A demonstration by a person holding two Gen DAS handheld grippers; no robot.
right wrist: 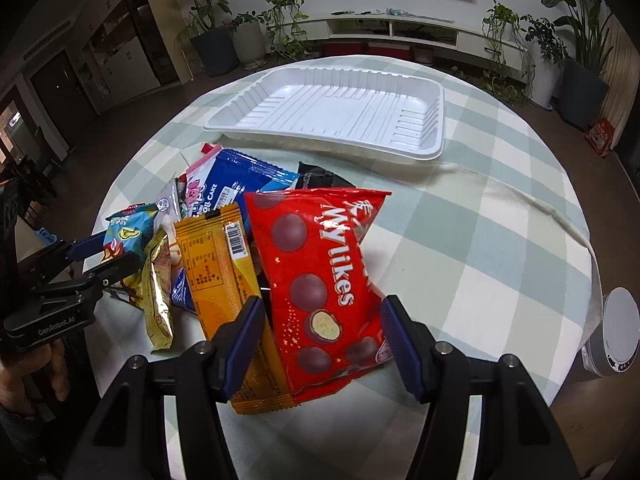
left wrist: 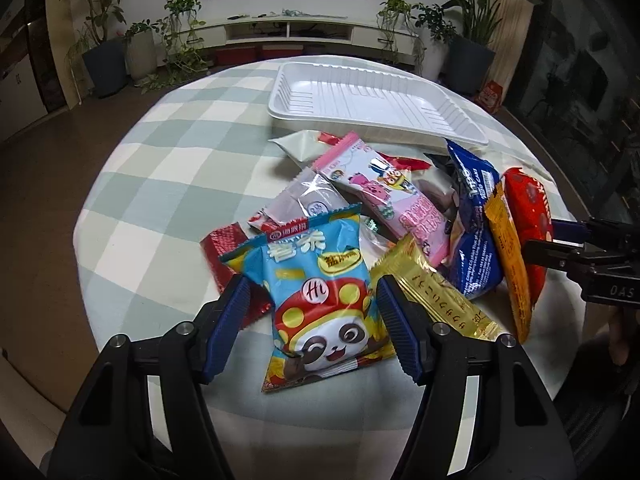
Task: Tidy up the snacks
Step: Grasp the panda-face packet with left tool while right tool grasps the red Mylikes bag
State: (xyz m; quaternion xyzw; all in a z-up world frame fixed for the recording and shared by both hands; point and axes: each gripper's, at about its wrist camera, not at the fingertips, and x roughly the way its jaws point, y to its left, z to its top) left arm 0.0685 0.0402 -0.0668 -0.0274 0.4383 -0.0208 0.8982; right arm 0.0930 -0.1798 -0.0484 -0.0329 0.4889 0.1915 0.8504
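Observation:
A pile of snack packets lies on the checked tablecloth (left wrist: pixel 168 184), in front of an empty white tray (left wrist: pixel 372 100). My left gripper (left wrist: pixel 314 280) straddles a blue panda packet (left wrist: pixel 320 304) lying flat. Its right pad touches the packet's edge and a narrow gap shows at the left pad (left wrist: pixel 230 320), so it is open. My right gripper (right wrist: pixel 323 300) is shut on a red Mylikes bag (right wrist: pixel 320 264), which stands on edge in the left wrist view (left wrist: pixel 528 216). An orange packet (right wrist: pixel 220 264) leans against the bag under the left finger.
A pink packet (left wrist: pixel 392 200), a blue roll-cake packet (left wrist: pixel 472 216), a gold packet (left wrist: pixel 436 296), a clear wrapper (left wrist: pixel 312 200) and a red foil packet (left wrist: pixel 228 252) crowd the pile. A white round canister (right wrist: pixel 616 332) stands at the table's right edge. Tablecloth right of the bag is bare.

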